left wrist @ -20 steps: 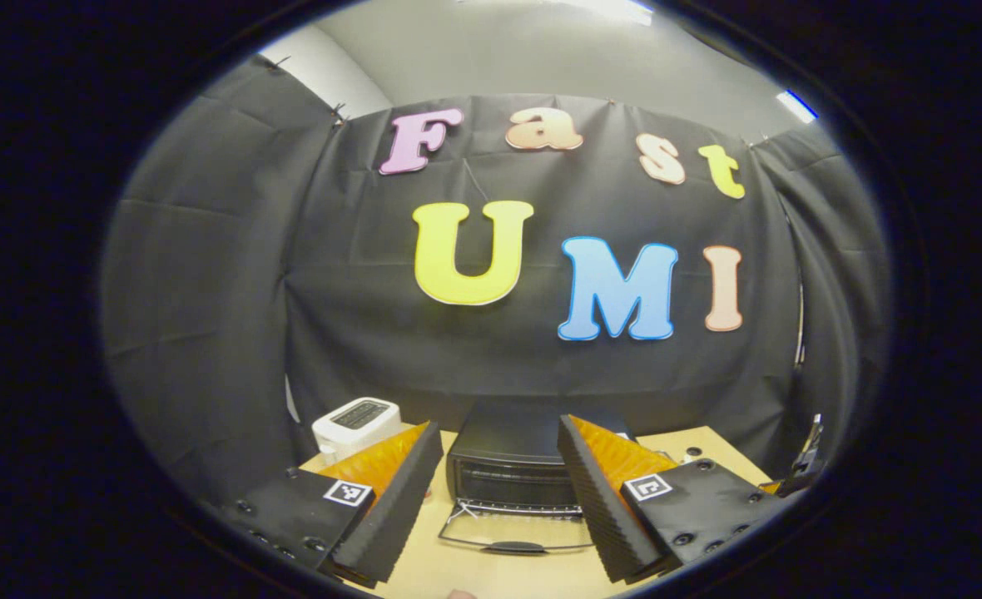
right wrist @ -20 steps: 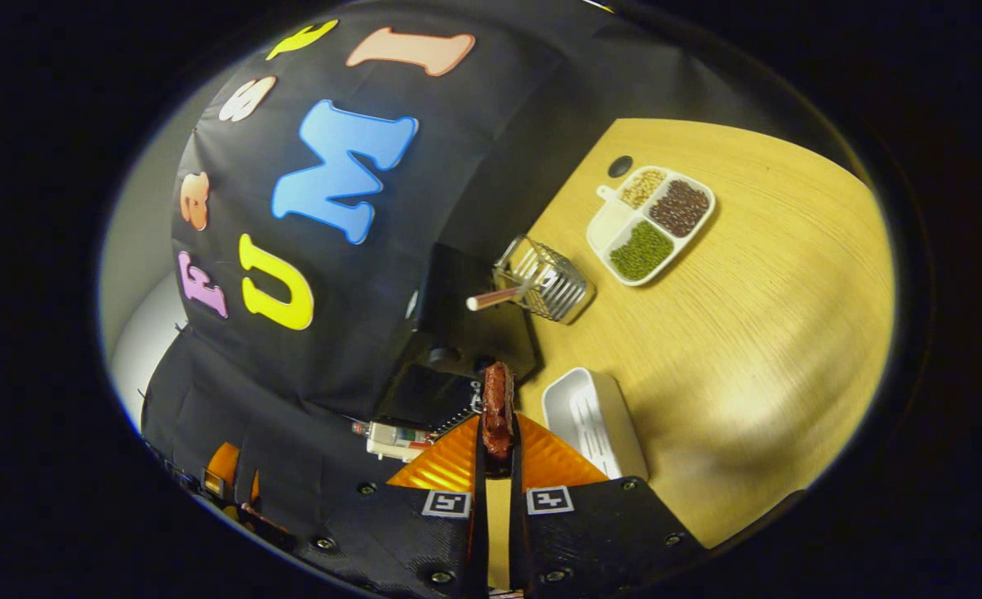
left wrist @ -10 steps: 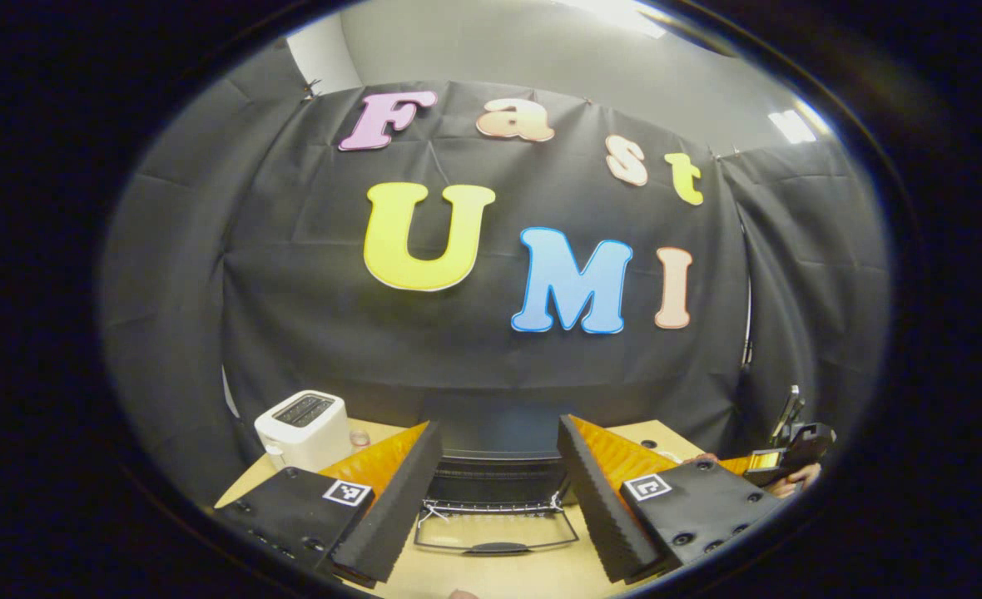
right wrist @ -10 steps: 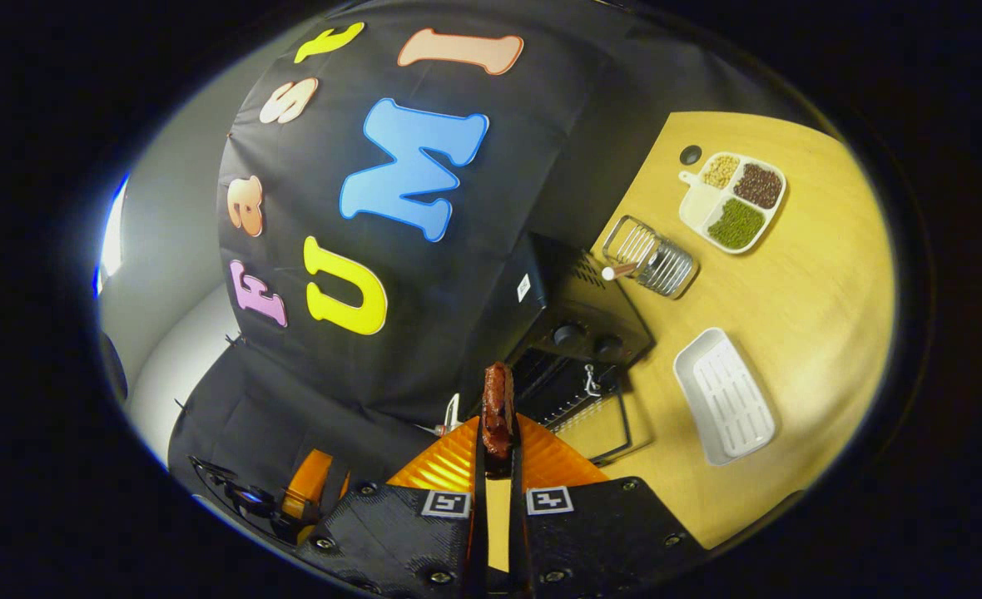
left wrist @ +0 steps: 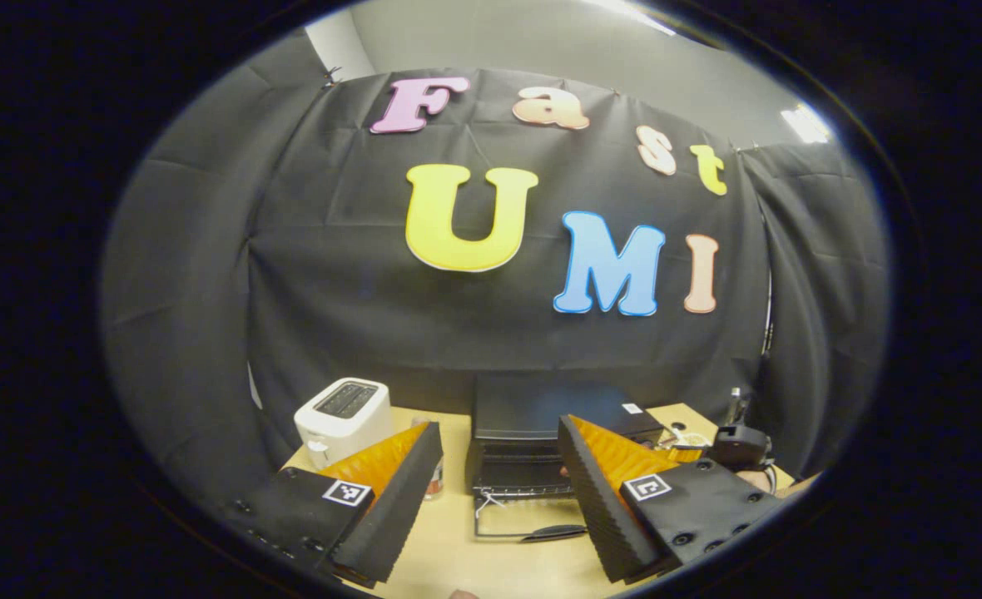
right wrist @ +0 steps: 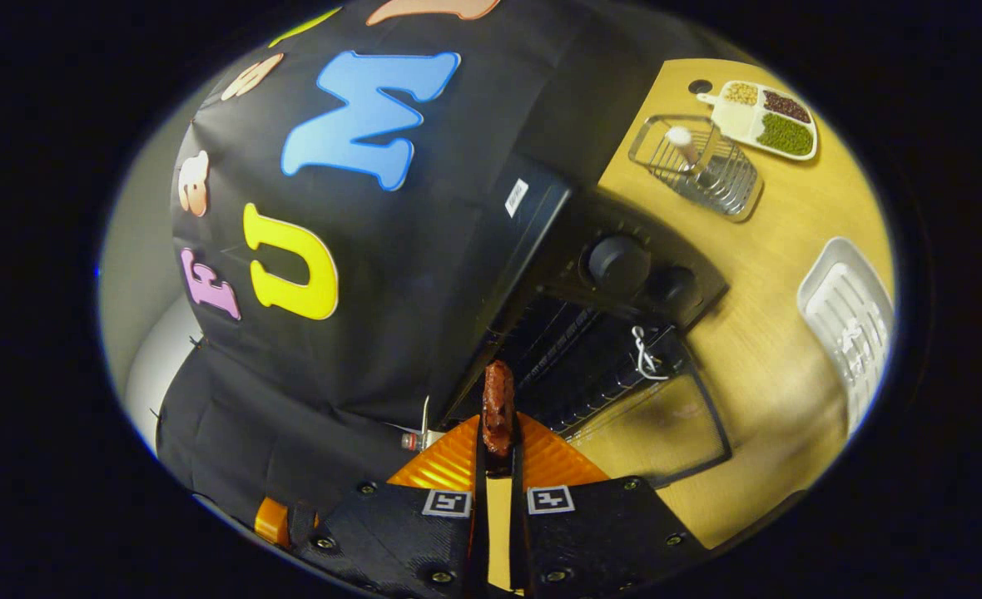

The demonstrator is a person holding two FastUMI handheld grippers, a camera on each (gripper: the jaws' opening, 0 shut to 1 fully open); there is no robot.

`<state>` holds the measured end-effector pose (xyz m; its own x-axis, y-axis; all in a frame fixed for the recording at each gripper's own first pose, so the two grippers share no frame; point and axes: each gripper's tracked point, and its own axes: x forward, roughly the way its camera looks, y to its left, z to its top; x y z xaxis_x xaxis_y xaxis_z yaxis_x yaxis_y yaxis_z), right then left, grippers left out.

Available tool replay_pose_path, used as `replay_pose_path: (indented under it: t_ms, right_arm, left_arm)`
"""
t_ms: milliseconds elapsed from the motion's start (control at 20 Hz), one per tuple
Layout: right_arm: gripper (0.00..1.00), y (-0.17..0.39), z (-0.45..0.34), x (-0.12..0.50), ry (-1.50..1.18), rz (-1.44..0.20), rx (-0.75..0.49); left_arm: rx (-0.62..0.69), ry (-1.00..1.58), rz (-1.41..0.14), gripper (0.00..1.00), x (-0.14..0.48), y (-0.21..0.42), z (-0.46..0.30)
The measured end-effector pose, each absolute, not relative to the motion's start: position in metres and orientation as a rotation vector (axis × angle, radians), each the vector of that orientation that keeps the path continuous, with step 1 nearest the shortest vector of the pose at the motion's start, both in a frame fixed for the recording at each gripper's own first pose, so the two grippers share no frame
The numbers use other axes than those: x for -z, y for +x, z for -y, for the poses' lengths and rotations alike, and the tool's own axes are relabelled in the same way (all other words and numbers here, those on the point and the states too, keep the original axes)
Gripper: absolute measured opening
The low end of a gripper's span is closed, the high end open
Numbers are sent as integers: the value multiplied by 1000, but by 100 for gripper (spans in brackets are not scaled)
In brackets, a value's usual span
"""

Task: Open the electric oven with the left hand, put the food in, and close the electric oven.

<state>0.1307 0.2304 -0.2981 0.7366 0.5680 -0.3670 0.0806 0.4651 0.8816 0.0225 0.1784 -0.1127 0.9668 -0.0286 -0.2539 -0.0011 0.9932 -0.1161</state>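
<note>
The black electric oven (left wrist: pixel 533 416) stands at the back of the wooden table with its glass door (left wrist: pixel 524 520) folded down flat. My left gripper (left wrist: pixel 499 428) hangs open in front of the oven, apart from it and holding nothing. In the right gripper view, my right gripper (right wrist: pixel 497 441) is shut on a reddish-brown piece of food (right wrist: pixel 498 403), held just outside the oven's (right wrist: pixel 607 274) open mouth, above the lowered door (right wrist: pixel 666 416). The right gripper (left wrist: pixel 736 449) and the hand holding it also appear at the far right of the left gripper view.
A white toaster (left wrist: pixel 343 416) stands left of the oven. On the table to the oven's right are a wire basket (right wrist: pixel 695 162), a divided dish of beans (right wrist: pixel 761 121) and a white ribbed tray (right wrist: pixel 849 316).
My right gripper has carried the food much closer to the oven's open mouth. The left gripper has drawn back a little and stayed open. The door stays down.
</note>
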Motion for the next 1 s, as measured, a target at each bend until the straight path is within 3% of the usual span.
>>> replay_pose_path:
  t_ms: [100,150,250,300,350,500,800,850,1000]
  right_arm:
    - [10,153,-244,320,1025,-700,-271]
    - [10,163,-251,328,1018,-698,-262]
    - [10,177,-259,339,1015,-697,-237]
    - [10,186,-259,342,1014,-682,-225]
    - [10,194,-259,346,1012,-674,-211]
    - [10,204,-258,355,1005,-670,-177]
    - [28,214,-231,376,731,-690,-32]
    - [36,213,-229,374,684,-688,-34]
    - [41,211,-216,372,528,-690,-5]
  left_arm:
    - [-9,-119,-270,99,118,19,-194]
    - [-22,-117,-276,99,121,18,-201]
    - [-52,-113,-282,90,123,13,-217]
    - [-61,-116,-286,99,124,11,-222]
    - [-70,-118,-295,94,128,9,-228]
    - [-90,-120,-318,95,139,11,-235]
    - [-74,-107,-308,95,133,22,-222]
    - [-68,-105,-305,95,133,23,-218]
    - [-49,-101,-300,95,132,30,-202]
